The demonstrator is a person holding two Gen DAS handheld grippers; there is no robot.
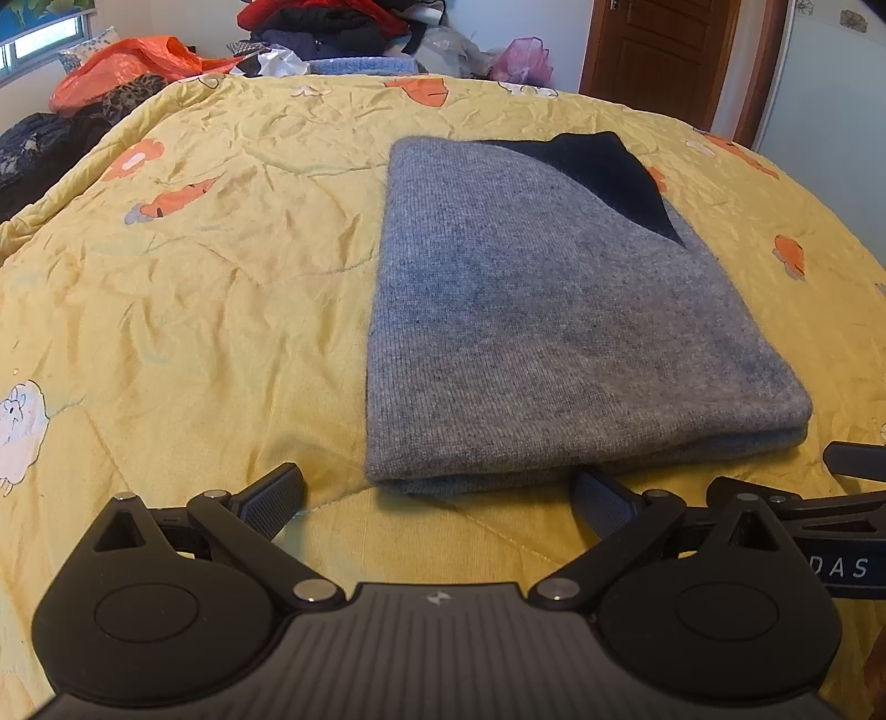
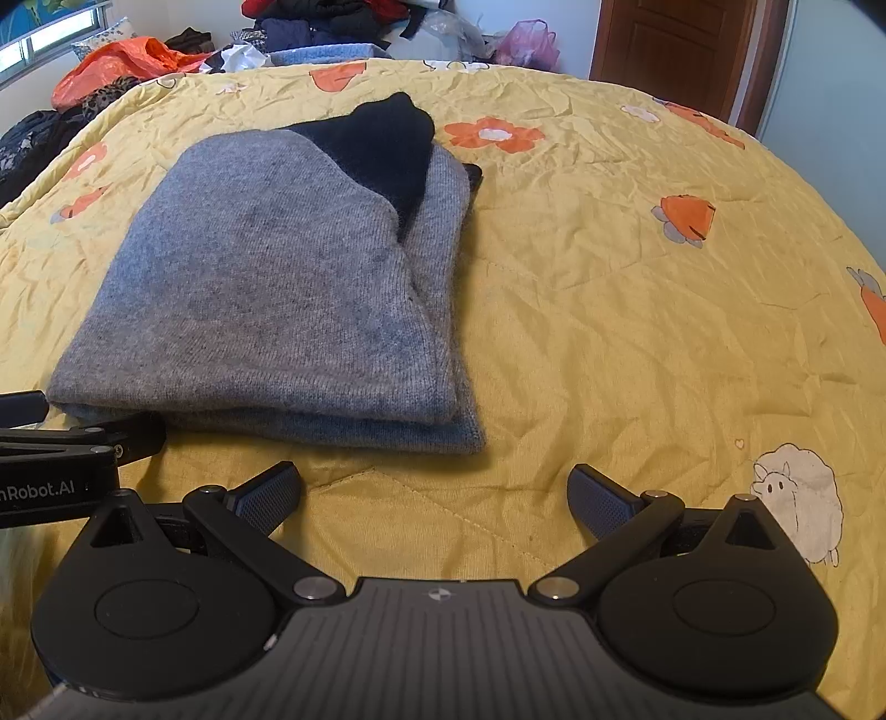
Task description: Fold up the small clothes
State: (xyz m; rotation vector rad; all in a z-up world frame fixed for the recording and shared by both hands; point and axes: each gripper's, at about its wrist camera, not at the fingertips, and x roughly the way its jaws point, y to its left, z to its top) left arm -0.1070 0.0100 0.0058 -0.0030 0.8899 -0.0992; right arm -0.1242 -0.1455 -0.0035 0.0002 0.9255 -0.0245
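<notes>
A grey knitted garment (image 1: 542, 332) (image 2: 277, 288) lies folded in a flat rectangle on the yellow quilt (image 1: 194, 277) (image 2: 637, 332). A black part (image 1: 603, 171) (image 2: 387, 149) shows at its far end. My left gripper (image 1: 437, 498) is open just short of the near folded edge, and its right finger almost touches that edge. My right gripper (image 2: 434, 493) is open above bare quilt, just in front of the garment's near right corner. Neither holds anything. Each gripper shows at the edge of the other's view.
The quilt has orange flowers and white sheep printed on it. Piled clothes (image 1: 332, 27) (image 2: 332, 22), an orange plastic bag (image 1: 127, 61) (image 2: 116, 61) and a pink bag (image 1: 523, 58) lie past its far edge. A brown door (image 1: 664, 50) (image 2: 681, 44) stands at the back right.
</notes>
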